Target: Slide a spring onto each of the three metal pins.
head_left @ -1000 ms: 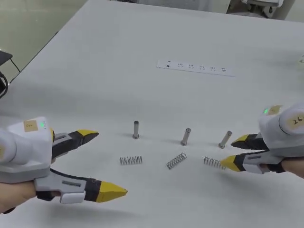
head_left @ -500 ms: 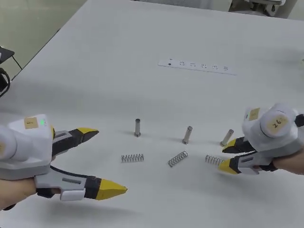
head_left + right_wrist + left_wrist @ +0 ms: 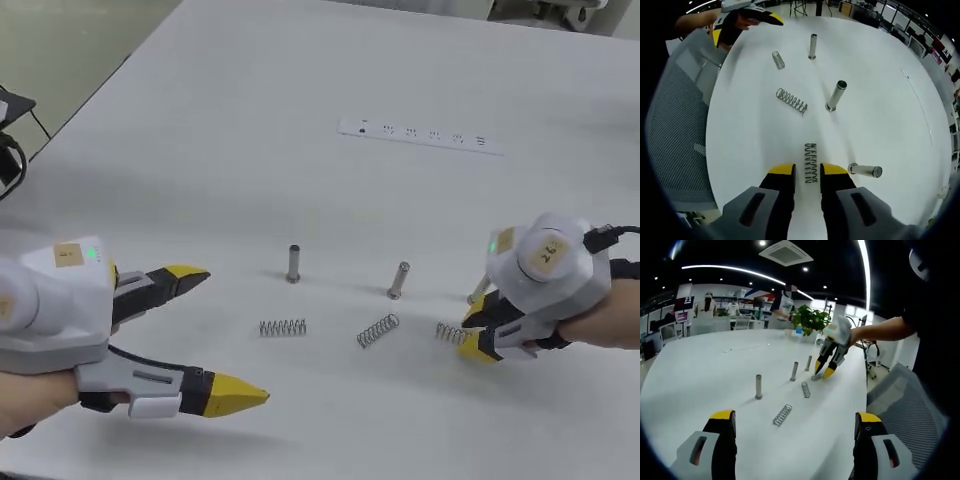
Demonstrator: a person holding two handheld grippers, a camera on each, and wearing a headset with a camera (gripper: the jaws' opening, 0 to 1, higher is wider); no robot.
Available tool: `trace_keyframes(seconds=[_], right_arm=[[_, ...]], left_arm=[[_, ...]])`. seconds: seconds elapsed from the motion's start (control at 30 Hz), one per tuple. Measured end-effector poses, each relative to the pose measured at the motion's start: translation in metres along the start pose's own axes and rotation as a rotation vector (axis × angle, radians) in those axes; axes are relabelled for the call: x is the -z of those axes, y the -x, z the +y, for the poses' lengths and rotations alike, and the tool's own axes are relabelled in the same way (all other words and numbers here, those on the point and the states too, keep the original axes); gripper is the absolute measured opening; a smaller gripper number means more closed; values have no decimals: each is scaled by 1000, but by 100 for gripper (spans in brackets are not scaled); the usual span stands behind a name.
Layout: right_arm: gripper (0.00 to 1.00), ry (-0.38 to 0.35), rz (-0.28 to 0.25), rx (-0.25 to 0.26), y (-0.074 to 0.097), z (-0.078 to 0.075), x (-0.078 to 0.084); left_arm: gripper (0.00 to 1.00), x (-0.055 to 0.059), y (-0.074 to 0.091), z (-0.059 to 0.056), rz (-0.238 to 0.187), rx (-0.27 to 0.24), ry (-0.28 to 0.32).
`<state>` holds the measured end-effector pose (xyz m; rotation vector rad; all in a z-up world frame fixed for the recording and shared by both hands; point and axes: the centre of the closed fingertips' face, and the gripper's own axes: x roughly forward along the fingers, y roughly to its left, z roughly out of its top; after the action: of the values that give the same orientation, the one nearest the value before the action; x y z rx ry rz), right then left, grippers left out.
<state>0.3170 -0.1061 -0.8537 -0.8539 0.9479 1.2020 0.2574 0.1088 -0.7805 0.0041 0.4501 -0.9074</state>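
Three metal pins stand in a row on the white table: left pin (image 3: pixel 294 264), middle pin (image 3: pixel 399 281), right pin (image 3: pixel 479 291), which is partly behind my right gripper. Three springs lie in front of them: left spring (image 3: pixel 283 327), middle spring (image 3: pixel 377 330), right spring (image 3: pixel 451 333). My right gripper (image 3: pixel 472 334) is tipped down over the right spring. In the right gripper view its narrow jaws straddle the near end of that spring (image 3: pixel 811 162), with a small gap on each side. My left gripper (image 3: pixel 220 335) hovers wide open at the lower left, holding nothing.
A white power strip (image 3: pixel 420 136) lies further back on the table. The table's left edge (image 3: pixel 90 100) runs diagonally, with a dark cable (image 3: pixel 10 160) beyond it. A mesh chair (image 3: pixel 685 100) stands by the near edge.
My right gripper has moved left and tipped down over the right spring, and its jaws have narrowed around it. The left gripper has barely moved. The head camera has shifted slightly.
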Motion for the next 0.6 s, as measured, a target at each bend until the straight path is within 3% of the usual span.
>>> trace_keyframes(seconds=[0.3, 0.6], right_arm=[[9, 5, 30, -16, -3, 1, 5], [8, -10, 8, -22, 4, 2, 4]], left_arm=[[96, 1, 0, 1, 1, 0, 2], [96, -1, -2, -1, 2, 7, -4]])
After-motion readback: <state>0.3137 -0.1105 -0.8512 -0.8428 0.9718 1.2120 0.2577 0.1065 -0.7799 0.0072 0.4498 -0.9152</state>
